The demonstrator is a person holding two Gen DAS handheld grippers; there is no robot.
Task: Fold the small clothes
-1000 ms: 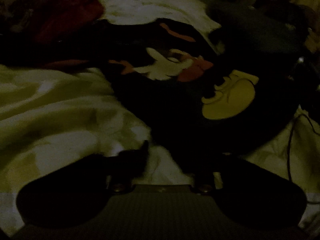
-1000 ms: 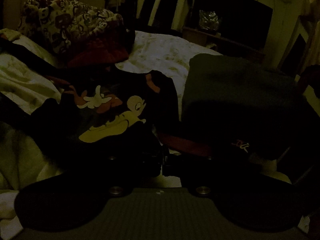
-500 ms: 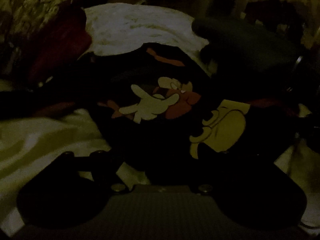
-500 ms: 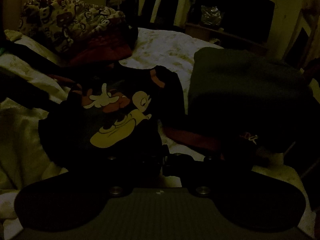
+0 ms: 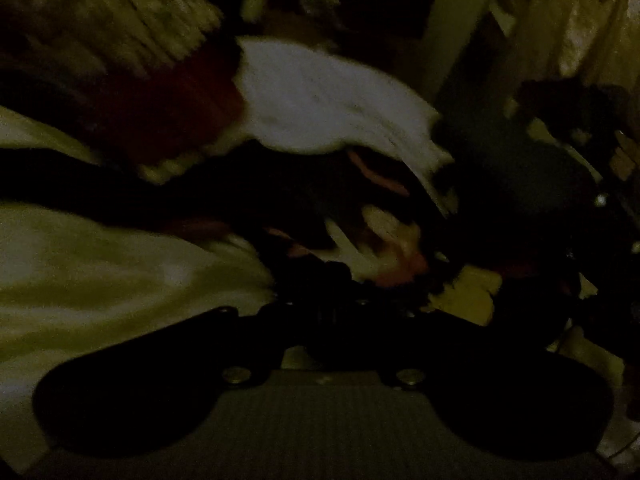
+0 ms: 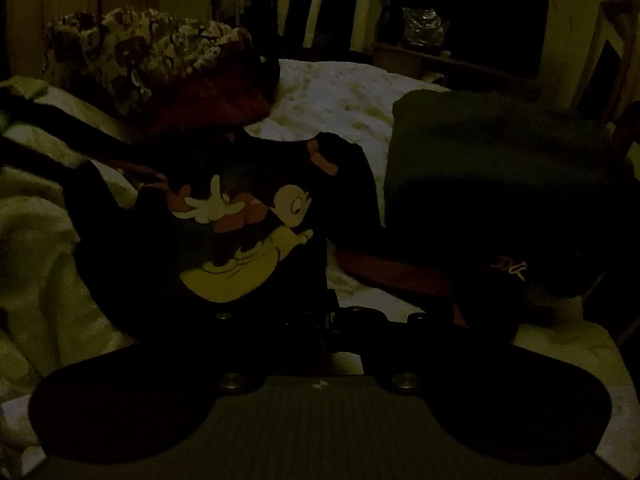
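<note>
A small black shirt (image 6: 160,264) with a cartoon print in white, red and yellow lies bunched on the pale bed sheet (image 6: 344,96). My right gripper (image 6: 330,312) is shut on the shirt's near hem and holds it lifted. In the blurred left wrist view the same shirt (image 5: 384,248) hangs just past my left gripper (image 5: 344,300), whose fingers stand close together on its lower edge. The room is very dark and the fingertips are hard to make out.
A folded dark green garment (image 6: 496,168) lies at the right with a dark red piece (image 6: 400,276) under its near edge. A patterned blanket (image 6: 152,48) and a dark red cloth (image 6: 208,100) are piled at the back left. A dark shelf (image 6: 460,32) stands behind the bed.
Both grippers have lifted and pulled the shirt's lower edge toward me. The left gripper closed on the hem and its view swung upward, now blurred. The print folded closer to the fingers.
</note>
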